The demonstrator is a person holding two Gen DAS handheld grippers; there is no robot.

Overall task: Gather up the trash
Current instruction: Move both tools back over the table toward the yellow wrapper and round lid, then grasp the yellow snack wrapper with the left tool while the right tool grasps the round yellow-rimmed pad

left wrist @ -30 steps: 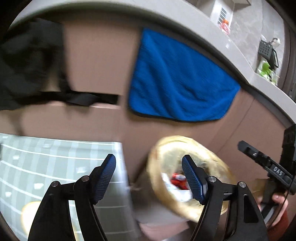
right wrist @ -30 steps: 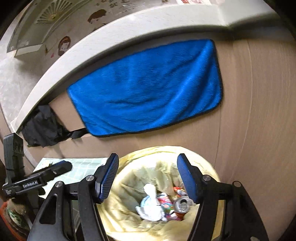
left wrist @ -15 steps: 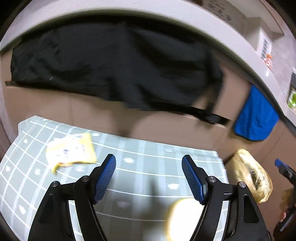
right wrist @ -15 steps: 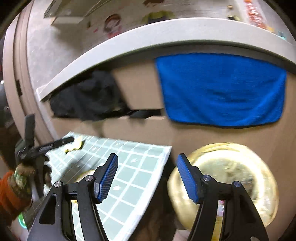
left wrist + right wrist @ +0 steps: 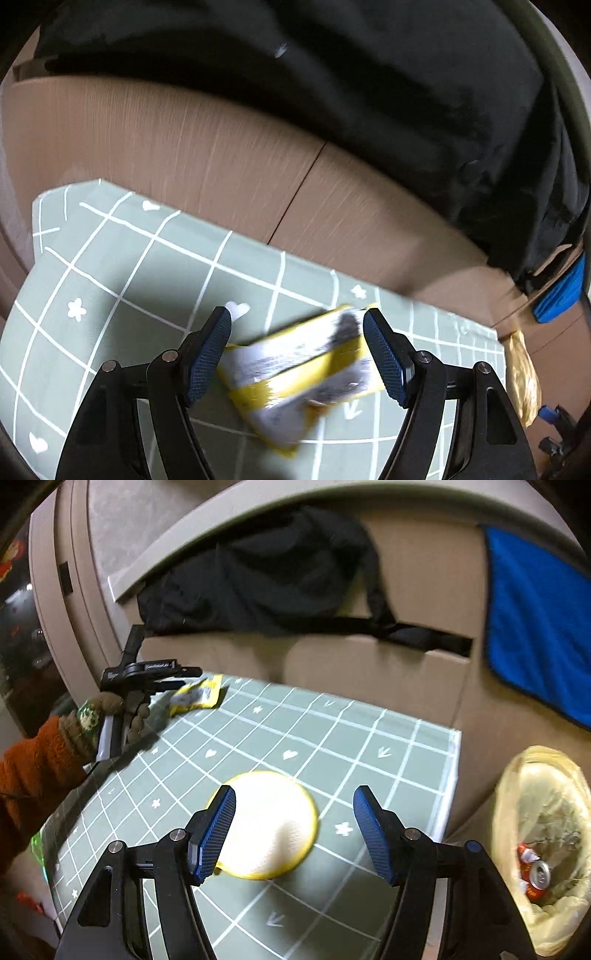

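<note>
A crumpled yellow and white wrapper [image 5: 295,369] lies on the green checked mat [image 5: 129,277]. My left gripper [image 5: 297,354] hangs open over it, its blue pads to either side and not pressing. The right wrist view shows the same wrapper [image 5: 197,698] at the mat's far left, with the left gripper [image 5: 181,677] at it. My right gripper [image 5: 295,834] is open above a round white disc with a yellow rim [image 5: 269,823] near the mat's middle. A bin lined with a yellow bag [image 5: 543,842] stands right of the mat, holding a can and other trash.
Brown cardboard walls [image 5: 369,664] rise behind the mat [image 5: 369,746]. A black cloth [image 5: 369,92] and a blue towel [image 5: 535,627] hang over them. A person's gloved hand and orange fuzzy sleeve [image 5: 40,764] hold the left gripper. The bin's bag [image 5: 521,373] shows at the right edge.
Both grippers swung left from the bin to the mat. The left one came down over the wrapper; the right one now hangs over the round disc. Both stayed open.
</note>
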